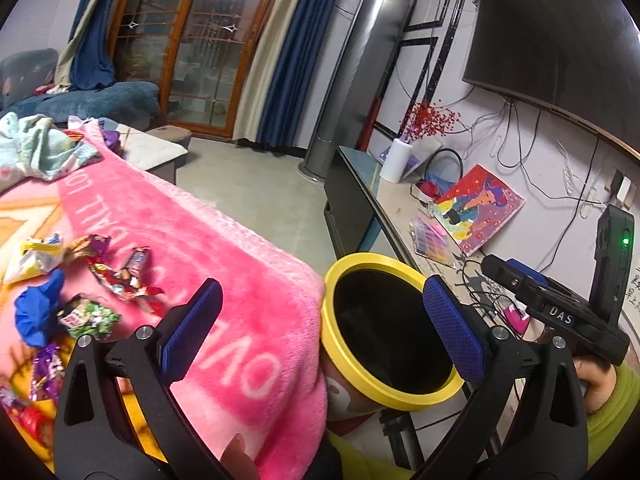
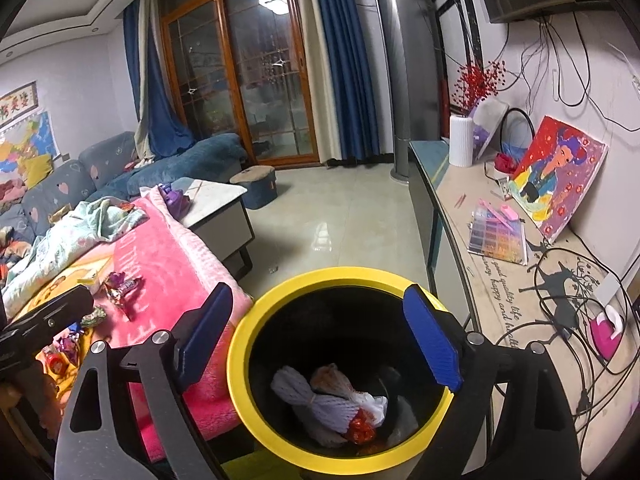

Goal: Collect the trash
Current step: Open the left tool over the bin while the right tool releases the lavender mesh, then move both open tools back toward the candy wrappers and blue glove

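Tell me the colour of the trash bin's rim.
Yellow, on the trash bin's rim; clearest in the right wrist view.

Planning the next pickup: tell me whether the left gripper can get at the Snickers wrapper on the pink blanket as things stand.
Probably yes. The left gripper is open and empty, and the Snickers wrapper lies exposed on the pink blanket, ahead and to its left, with nothing over it. Other wrappers crowd close, so a clean single pick may be fiddly.

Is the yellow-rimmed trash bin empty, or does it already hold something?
Not empty. The right wrist view looks down into the yellow-rimmed trash bin: a white foam net and a red wrapper lie at its dark bottom.
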Demonstrator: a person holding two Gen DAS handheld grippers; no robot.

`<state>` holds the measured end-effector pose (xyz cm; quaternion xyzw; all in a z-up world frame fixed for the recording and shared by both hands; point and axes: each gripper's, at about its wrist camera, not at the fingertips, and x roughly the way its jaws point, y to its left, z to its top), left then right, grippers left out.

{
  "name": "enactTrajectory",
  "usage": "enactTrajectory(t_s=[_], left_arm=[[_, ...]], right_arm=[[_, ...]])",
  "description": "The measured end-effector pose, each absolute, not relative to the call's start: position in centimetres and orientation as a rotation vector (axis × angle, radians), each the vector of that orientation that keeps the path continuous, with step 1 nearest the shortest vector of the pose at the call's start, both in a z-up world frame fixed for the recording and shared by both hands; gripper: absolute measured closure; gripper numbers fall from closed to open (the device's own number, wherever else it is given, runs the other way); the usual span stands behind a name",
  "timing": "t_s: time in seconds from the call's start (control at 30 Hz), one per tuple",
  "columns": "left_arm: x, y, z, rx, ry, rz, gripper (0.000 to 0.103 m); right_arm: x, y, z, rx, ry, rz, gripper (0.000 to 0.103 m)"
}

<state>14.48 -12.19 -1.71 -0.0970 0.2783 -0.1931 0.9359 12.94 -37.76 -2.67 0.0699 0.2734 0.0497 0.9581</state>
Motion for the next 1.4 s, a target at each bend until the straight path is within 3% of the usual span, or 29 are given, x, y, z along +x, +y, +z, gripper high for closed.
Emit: enactTrajectory(t_s=[1.4], left_arm=[[11.5,0.7,-0.1,-0.312,0.449,-0.139,0.011]], right_arm=[[9.3,-21.8,-1.9,-0.05,0.498,0.425,0.015]])
